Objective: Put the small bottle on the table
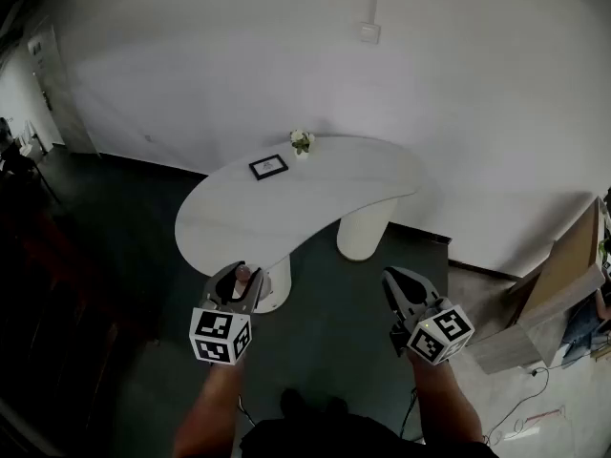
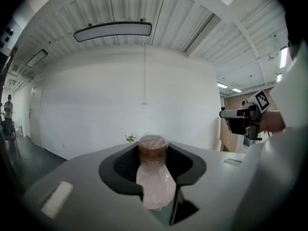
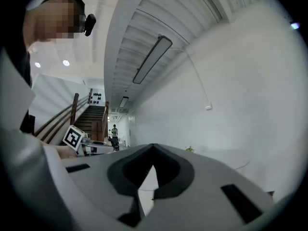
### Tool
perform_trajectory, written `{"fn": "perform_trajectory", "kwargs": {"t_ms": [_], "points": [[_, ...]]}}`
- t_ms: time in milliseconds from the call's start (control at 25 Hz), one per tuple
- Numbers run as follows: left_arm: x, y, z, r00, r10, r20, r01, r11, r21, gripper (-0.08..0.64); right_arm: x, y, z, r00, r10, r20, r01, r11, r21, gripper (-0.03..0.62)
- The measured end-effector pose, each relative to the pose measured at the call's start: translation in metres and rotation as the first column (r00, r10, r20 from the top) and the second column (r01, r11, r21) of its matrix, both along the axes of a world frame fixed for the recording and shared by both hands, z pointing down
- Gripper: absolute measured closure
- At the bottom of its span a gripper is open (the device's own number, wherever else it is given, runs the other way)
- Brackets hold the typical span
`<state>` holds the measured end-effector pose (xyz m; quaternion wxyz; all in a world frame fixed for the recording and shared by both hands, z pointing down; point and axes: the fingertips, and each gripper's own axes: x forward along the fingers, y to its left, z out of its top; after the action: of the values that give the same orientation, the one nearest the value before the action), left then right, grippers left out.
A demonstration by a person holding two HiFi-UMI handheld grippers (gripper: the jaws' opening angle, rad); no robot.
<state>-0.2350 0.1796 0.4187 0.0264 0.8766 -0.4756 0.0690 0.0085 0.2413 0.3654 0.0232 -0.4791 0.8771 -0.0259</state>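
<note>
1. White wall and dark floor surround a curved white table [image 1: 315, 203], bearing a picture frame [image 1: 268, 167] and a small plant [image 1: 302, 141]
2. Left gripper [image 1: 237, 280], held short of the table, clasps the small bottle [image 2: 153, 177] between its jaws, brown cap pointing outward
3. Right gripper [image 1: 399, 289] hangs beside it, jaw tips together, nothing held

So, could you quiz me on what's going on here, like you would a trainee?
1. Fill in: on the white table, beside the picture frame, stands a small ____.
2. Which one holds the small bottle in its fingers? A the left gripper; B the right gripper.
3. True or false: the small bottle already stands on the table.
Key: 1 plant; 2 A; 3 false.
</note>
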Motion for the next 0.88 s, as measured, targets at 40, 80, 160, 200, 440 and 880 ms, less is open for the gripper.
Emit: {"fn": "perform_trajectory", "kwargs": {"t_ms": [40,80,160,200,440,880], "points": [[0.003,0.003,0.001,1.000,-0.001,-0.001,0.001,1.000,-0.002,0.411,0.003,0.003,0.003,1.000,-0.001,0.007,0.001,1.000,-0.005,0.583],[0.006,0.005,0.001,1.000,-0.002,-0.001,0.002,1.000,-0.003,0.411,0.007,0.006,0.005,1.000,-0.002,0.013,0.002,1.000,-0.009,0.583],[0.012,0.008,0.001,1.000,-0.002,-0.002,0.002,1.000,-0.005,0.411,0.014,0.009,0.007,1.000,-0.004,0.022,0.005,1.000,-0.014,0.581],[0.016,0.009,0.001,1.000,-0.002,-0.001,0.002,1.000,-0.006,0.411,0.017,0.009,0.008,1.000,-0.006,0.024,0.006,1.000,-0.014,0.583],[0.030,0.013,0.003,1.000,-0.004,0.006,0.004,1.000,-0.023,0.411,0.025,0.016,0.008,0.999,-0.040,0.014,0.041,0.999,-0.006,0.581],[0.066,0.017,-0.005,1.000,-0.006,0.012,0.006,1.000,-0.023,0.411,0.066,0.029,0.015,0.998,-0.032,-0.047,0.031,0.999,-0.025,0.581]]}}
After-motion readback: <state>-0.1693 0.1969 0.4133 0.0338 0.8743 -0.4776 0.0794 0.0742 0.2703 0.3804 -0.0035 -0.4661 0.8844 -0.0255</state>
